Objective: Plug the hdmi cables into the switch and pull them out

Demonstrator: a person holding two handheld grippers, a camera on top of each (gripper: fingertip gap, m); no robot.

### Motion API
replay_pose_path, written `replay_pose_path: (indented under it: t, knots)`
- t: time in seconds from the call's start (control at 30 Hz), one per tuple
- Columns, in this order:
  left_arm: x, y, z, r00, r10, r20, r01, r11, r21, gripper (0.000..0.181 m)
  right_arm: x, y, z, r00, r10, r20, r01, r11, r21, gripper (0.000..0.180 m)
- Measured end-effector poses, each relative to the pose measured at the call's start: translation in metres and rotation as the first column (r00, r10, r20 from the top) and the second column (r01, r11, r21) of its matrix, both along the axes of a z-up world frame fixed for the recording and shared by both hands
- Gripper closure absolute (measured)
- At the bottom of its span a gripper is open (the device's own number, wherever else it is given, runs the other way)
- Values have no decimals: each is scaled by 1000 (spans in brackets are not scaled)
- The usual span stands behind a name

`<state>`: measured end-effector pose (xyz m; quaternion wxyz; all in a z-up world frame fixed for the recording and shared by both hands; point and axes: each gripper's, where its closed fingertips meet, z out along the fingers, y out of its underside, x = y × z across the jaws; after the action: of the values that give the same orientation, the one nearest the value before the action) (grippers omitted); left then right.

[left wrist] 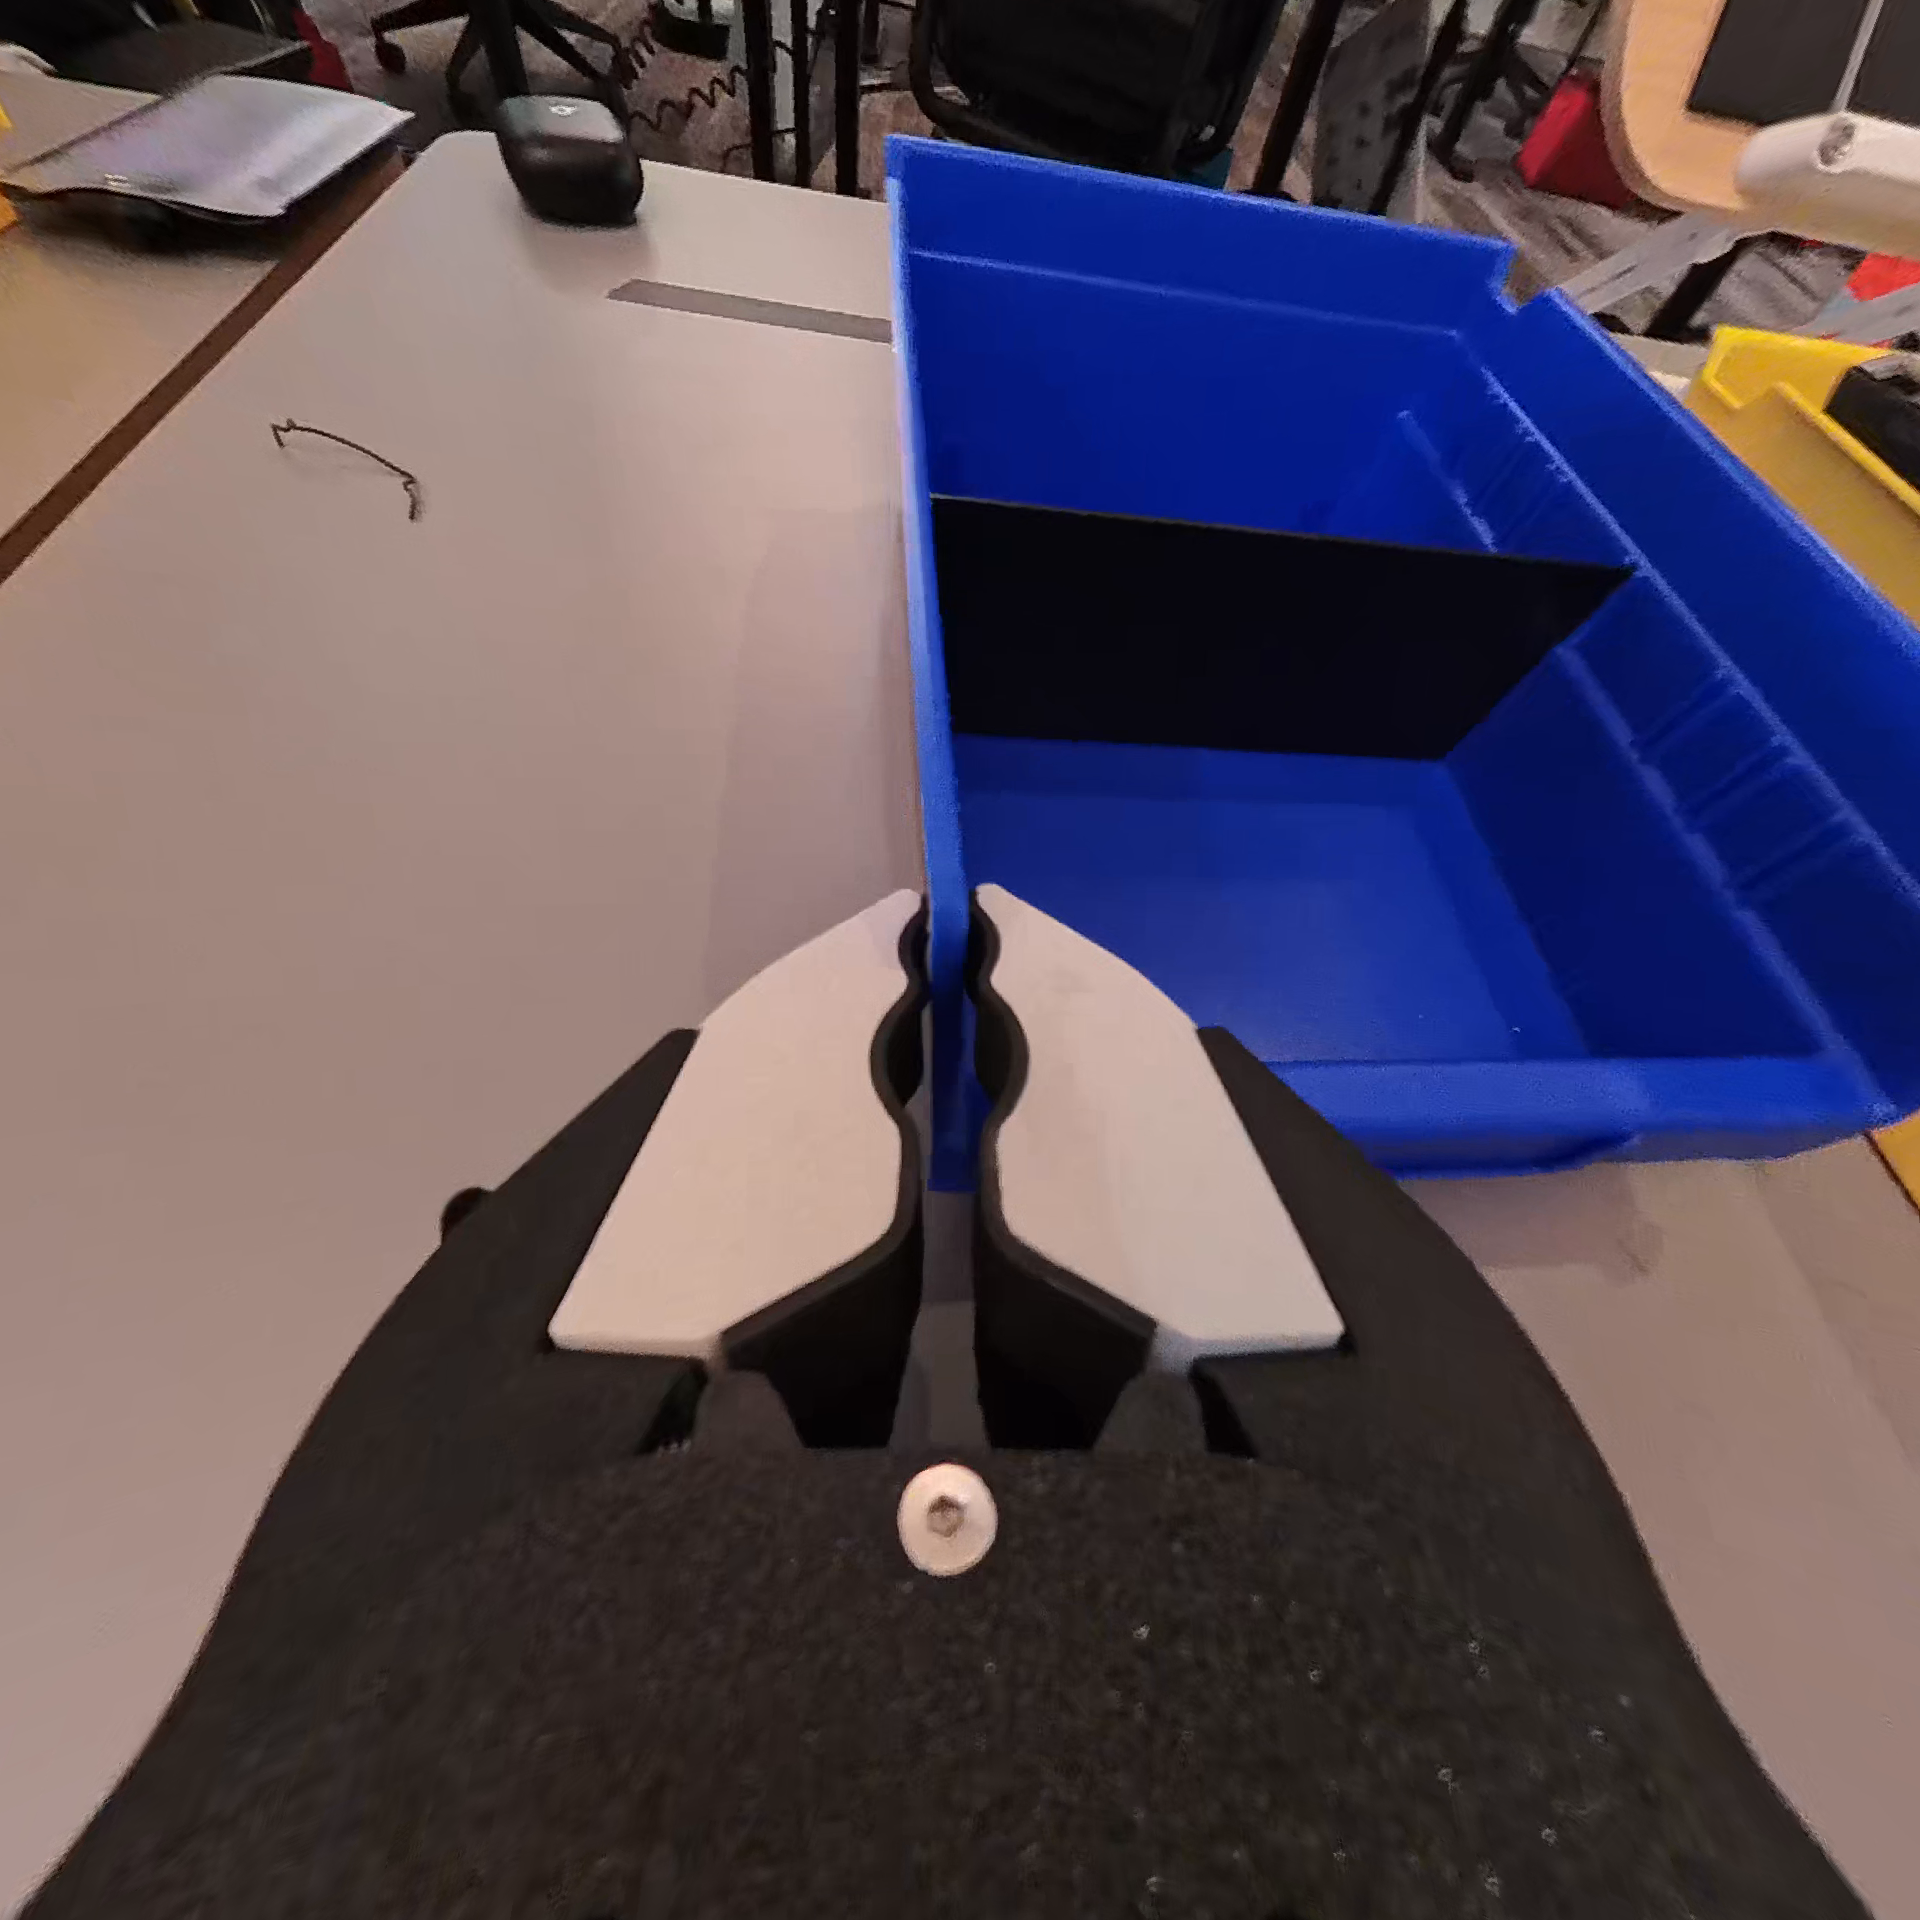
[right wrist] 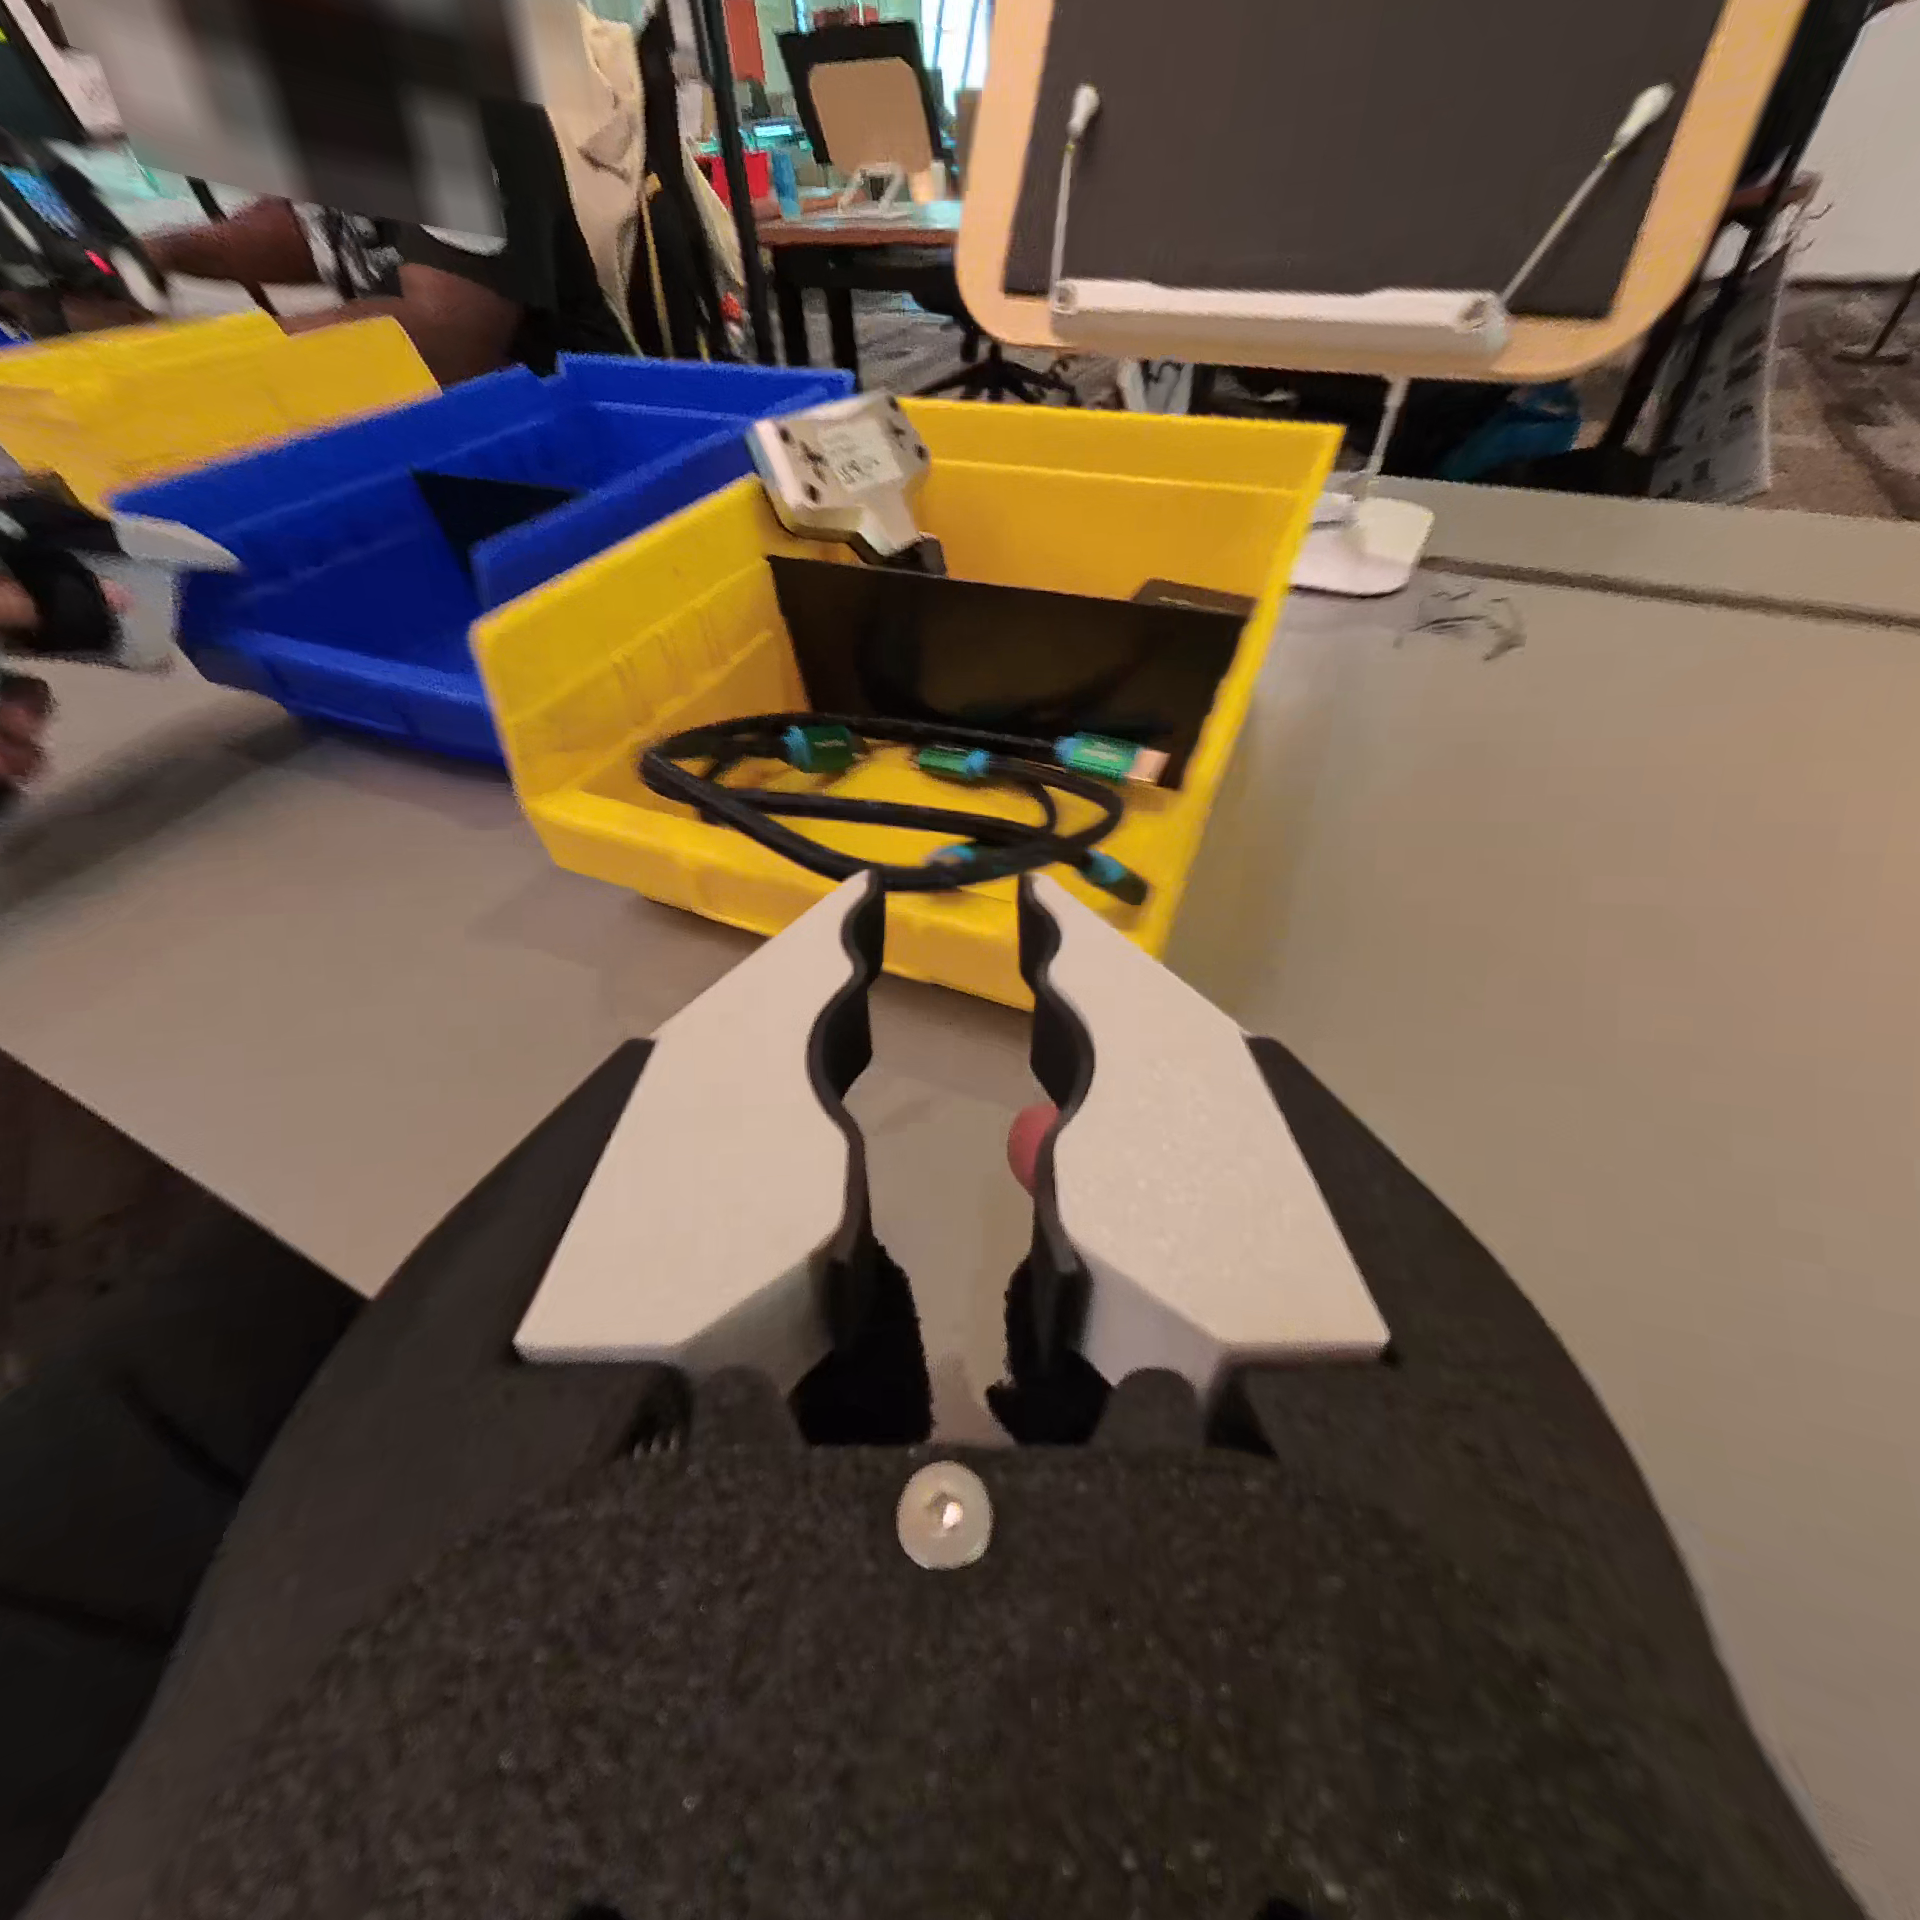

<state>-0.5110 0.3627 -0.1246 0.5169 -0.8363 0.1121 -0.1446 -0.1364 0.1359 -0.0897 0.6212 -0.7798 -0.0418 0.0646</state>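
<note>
On the worktop (right wrist: 1558,935): two bins sit side by side, blue to the left, yellow to the right, both with their low front walls facing the tools so reaching in is easy.
Yellow bin (right wrist: 644,665): a black divider (right wrist: 997,655) splits it; the hdmi cables (right wrist: 883,810) lie coiled in the near compartment, green-and-blue plugs resting loose on the floor of the bin.
Switch (right wrist: 842,462): I take the small silver box leaning on the yellow bin's far left rim, above the divider, for the switch; nothing is plugged into it.
Right tool (right wrist: 948,894): hangs just short of the yellow bin's front wall, aimed at the coil, jaws a moderate gap apart and holding nothing, which reads as readiness to pick a plug.
Left tool (left wrist: 948,904): jaws nearly together, a narrow slit, nothing held; it points along the blue bin's left wall.
Blue bin (left wrist: 1714,623): bare on both sides of its own dark divider (left wrist: 1226,623).
Stage: an early one by my reckoning, no cable lifted yet.
</note>
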Motion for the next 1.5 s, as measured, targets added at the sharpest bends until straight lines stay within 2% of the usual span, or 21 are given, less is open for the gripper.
replay_pose_path:
  t: [0.07,0.13,0.27,0.37,0.5,0.53,0.6,0.73,0.8,0.9,0.93,1.1,1.23,1.37,1.43,1.5]
  knots:
    - [-1,-6,0,999,-13,-43,14,1000,6,176,-33,5,2,990,36,-135,-39,999,-19,154]
    - [-1,-15,-1,996,-12,-85,13,1000,6,177,-76,13,-4,978,100,-183,-111,992,-52,152]
    - [-1,-49,-2,994,-8,-109,6,1000,-20,176,-150,34,-19,986,162,-36,-164,982,-87,147]
    - [1,-83,-3,990,-3,-139,-5,998,-59,175,-190,51,-28,982,189,4,-187,974,-126,138]
    - [-3,-128,-3,985,51,-163,-62,996,-59,174,-191,77,-36,988,95,125,-80,989,-123,137]
    - [-4,-138,-3,984,64,-164,-74,996,-54,174,-190,81,-38,987,87,135,-71,990,-122,141]
    - [-6,-158,-3,984,83,-158,-90,995,-38,174,-193,83,-48,984,121,131,-99,982,-162,164]
    - [-6,-191,-1,970,134,-204,-136,991,6,173,-193,80,-48,981,149,124,-128,979,-160,174]
    - [-9,-202,8,947,188,-262,-176,982,69,173,-198,76,-47,977,178,119,-156,973,-167,175]
    - [-9,-211,42,875,273,-400,-189,953,236,173,-203,70,-36,974,222,34,-212,959,-189,175]
    - [-6,-212,54,868,295,-400,-195,942,272,173,-202,69,-30,974,224,23,-216,960,-178,175]
    - [20,-211,122,873,347,-344,-173,878,446,174,-174,67,46,985,167,49,-168,985,23,176]
    - [79,-193,193,899,303,-316,-85,830,551,173,-114,72,126,996,75,57,-84,983,163,176]
    - [172,-170,248,924,240,-297,-4,784,621,173,-17,69,192,993,-94,69,72,959,274,176]
    - [234,-164,262,945,157,-286,62,773,632,173,44,60,209,980,-191,54,167,940,299,178]
    - [300,-163,262,957,51,-284,142,773,618,173,110,45,214,957,-288,38,265,918,296,178]
